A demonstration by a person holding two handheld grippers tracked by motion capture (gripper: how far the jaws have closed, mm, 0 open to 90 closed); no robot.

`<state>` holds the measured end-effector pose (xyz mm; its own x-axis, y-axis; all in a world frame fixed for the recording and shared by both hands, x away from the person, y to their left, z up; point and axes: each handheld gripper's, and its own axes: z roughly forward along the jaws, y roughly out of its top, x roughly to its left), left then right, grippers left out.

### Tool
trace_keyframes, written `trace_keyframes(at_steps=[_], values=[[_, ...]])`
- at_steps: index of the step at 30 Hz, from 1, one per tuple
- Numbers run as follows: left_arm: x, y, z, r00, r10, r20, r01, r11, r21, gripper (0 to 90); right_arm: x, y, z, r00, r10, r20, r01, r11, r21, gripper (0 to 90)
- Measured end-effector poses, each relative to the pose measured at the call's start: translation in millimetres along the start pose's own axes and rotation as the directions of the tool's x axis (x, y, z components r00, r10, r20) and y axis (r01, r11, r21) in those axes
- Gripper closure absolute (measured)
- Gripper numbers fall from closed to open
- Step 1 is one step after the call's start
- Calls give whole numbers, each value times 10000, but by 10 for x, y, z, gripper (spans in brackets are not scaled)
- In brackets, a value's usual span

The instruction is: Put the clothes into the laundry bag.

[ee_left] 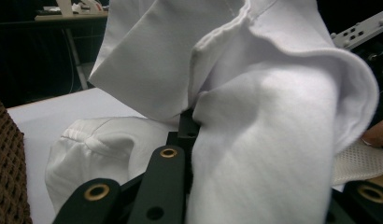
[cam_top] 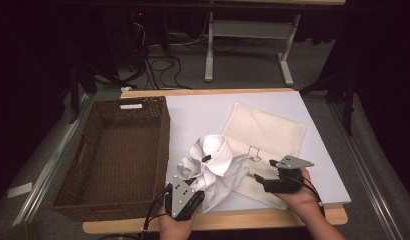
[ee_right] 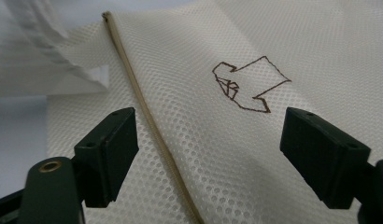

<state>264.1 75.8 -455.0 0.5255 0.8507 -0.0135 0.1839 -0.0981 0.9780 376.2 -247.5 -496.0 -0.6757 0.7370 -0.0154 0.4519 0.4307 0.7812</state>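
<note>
Left tongs (cam_top: 192, 199) clamped — right tongs (cam_top: 263, 172) agape

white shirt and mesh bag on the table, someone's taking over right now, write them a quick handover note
Left gripper: shut on the white shirt, holding a bunched fold at the table's near edge.
Right gripper: open, nothing between the jaws, poised over the cream mesh bag beside its zipper edge.
Things: the mesh bag lies flat on the table, with the shirt crumpled partly over its left side. The wicker basket stands at the left.
Done: shirt gripped.
Left: probably grip the bag's edge with the right gripper, then work the shirt into the bag.
</note>
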Motion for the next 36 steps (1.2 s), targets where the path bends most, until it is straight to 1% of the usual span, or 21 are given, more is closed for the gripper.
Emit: trace_keyframes(at_steps=[1, 2, 3, 4, 6, 7, 8, 10, 11, 12, 13, 14, 17, 18, 22, 27, 28, 30, 31, 32, 36], values=[[4, 1, -8, 10000, -3, -2, 3, 10000, 8, 778, 0, -1, 20, 10000, -74, -6, 74, 10000, 57, 224], [7, 3, -14, 10000, -4, -17, 4, 10000, 3, 778, -2, -2, 39, 9999, -134, -78, 136, 9996, 241, 279], [8, 2, -18, 10000, -4, -36, 4, 10000, -7, 777, -6, -9, 56, 9994, -191, -299, 202, 9991, 373, 319], [10, 1, -21, 10000, -17, -46, 17, 10000, -34, 778, -6, -14, 66, 9990, -193, -413, 214, 9984, 517, 346], [13, -5, -22, 10000, -83, -46, 83, 10000, -23, 777, 4, -29, 93, 9989, -343, -315, 366, 9964, 760, 389], [13, -5, -22, 10000, -83, -46, 83, 10000, -23, 777, 4, -29, 93, 9989, -343, -315, 366, 9964, 760, 389], [10, -12, -24, 9999, -139, -48, 139, 9999, -12, 777, -1, -34, 121, 9988, -424, -255, 447, 9943, 968, 431], [2, -10, -26, 9999, -130, -40, 130, 9999, -12, 777, -15, -42, 144, 9984, -507, -254, 532, 9922, 1123, 482], [-1, -8, -27, 9999, -110, -52, 110, 9999, -17, 777, -23, -44, 156, 9984, -463, -314, 494, 9931, 1063, 520], [-1, -7, -27, 9999, -109, -56, 109, 9999, -24, 777, -29, -39, 153, 9984, -411, -399, 454, 9923, 1149, 549], [-1, -7, -27, 9999, -109, -56, 109, 9999, -24, 777, -29, -39, 153, 9984, -411, -399, 454, 9923, 1149, 549], [-1, -6, -25, 9999, -109, -51, 109, 9999, -21, 777, -37, -32, 159, 9980, -381, -498, 437, 9920, 1186, 641], [-3, -10, -23, 9999, -116, -54, 116, 9999, -16, 777, -38, -23, 159, 9974, -334, -643, 403, 9933, 1080, 746], [-3, -11, -23, 9999, -122, -52, 122, 9999, -12, 777, -37, -19, 156, 9971, -404, -644, 472, 9929, 1092, 797], [-6, -12, -22, 9999, -110, -41, 110, 9999, -5, 777, -29, -11, 155, 9970, -503, -582, 565, 9924, 1095, 866], [-7, 1, -12, 9999, -146, -62, 145, 9999, -9, 777, -43, 21, 119, 9971, -316, -687, 378, 9951, 912, 883], [-9, 30, 8, 9999, -79, -97, 79, 10000, -34, 777, -45, 59, 100, 9960, -266, -848, 317, 9977, 597, 884], [-19, 76, 28, 9999, 37, -148, -39, 9999, -144, 777, -33, 104, 84, 9956, -241, -903, 276, 9989, 374, 886], [-19, 76, 28, 9999, 37, -148, -39, 9999, -144, 778, -33, 104, 84, 9956, -241, -903, 276, 9989, 374, 886], [-24, 139, 56, 9993, 264, -251, -270, 9994, -222, 777, -13, 163, 66, 9951, -218, -965, 232, 9996, 133, 888], [-12, 282, 150, 9990, 327, -296, -338, 9987, -375, 777, -4, 238, 46, 9942, -123, -1064, 107, 9998, -163, 889]])
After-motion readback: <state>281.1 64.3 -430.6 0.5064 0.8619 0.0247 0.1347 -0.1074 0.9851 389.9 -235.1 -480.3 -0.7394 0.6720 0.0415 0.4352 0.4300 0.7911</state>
